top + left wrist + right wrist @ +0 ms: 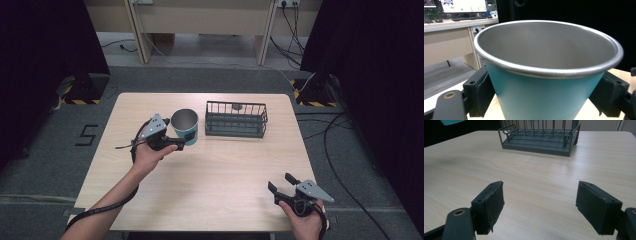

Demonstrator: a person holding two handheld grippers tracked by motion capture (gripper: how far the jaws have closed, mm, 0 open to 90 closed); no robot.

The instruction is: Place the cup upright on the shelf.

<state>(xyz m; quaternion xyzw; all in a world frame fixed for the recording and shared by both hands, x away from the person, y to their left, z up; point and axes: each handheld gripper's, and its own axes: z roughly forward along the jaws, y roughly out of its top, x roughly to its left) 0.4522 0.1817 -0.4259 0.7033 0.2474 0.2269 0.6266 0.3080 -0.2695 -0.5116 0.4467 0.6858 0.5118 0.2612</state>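
In the high view, the left gripper [184, 144] reaches forward on an outstretched forearm and clasps the teal steel cup [185, 126], just left of the wire basket [236, 120]; the right gripper [281, 184] rests low near the table's [225, 170] front edge. The left gripper view shows both pads pressed against the cup's [544, 75] sides. In the right gripper view, the jaws stand wide apart, with the basket [540, 135] far ahead.

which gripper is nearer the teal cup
Left. The left gripper has its jaws on either side of the teal cup, apparently gripping it; the right gripper sits open near the table's front right corner.
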